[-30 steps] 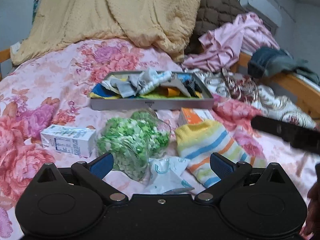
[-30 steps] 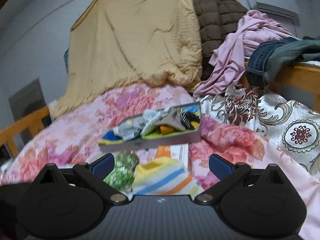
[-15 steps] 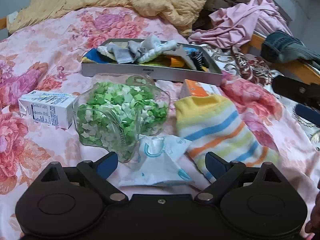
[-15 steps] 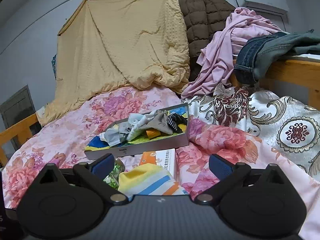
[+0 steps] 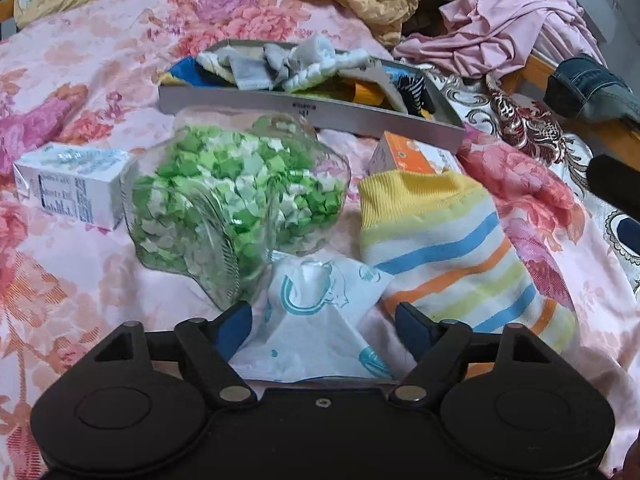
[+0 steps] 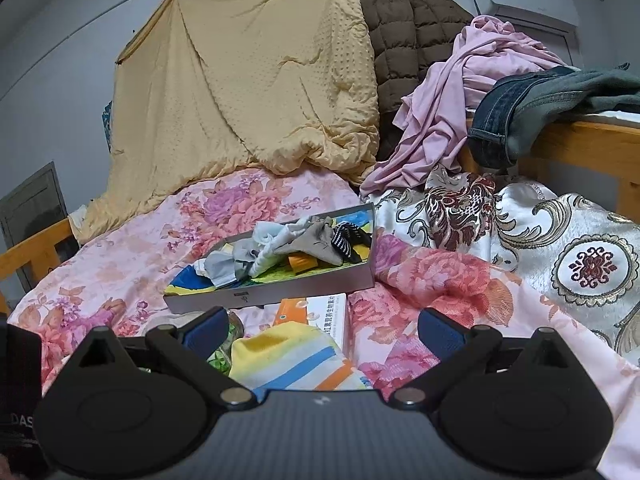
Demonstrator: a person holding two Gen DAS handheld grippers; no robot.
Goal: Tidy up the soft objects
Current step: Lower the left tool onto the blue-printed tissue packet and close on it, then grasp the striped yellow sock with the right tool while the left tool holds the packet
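A striped yellow, blue and orange sock (image 5: 452, 248) lies on the floral bedspread, also in the right wrist view (image 6: 288, 360). A grey tray (image 5: 360, 118) behind it holds several socks and cloths; it shows in the right wrist view too (image 6: 304, 286). My left gripper (image 5: 324, 326) is open, its fingers either side of a white and teal tissue pack (image 5: 320, 320). My right gripper (image 6: 324, 328) is open above the sock and the bed, holding nothing.
A clear jar of green paper stars (image 5: 228, 208) lies on its side left of the sock. A white carton (image 5: 68, 188) lies further left. An orange and white box (image 5: 408, 156) lies between sock and tray. Blanket, clothes and jeans (image 6: 532, 108) pile at the back.
My left gripper has moved down and forward, so the tissue pack now lies between its fingers. My right gripper has risen a little and tilted up. Both stay open.
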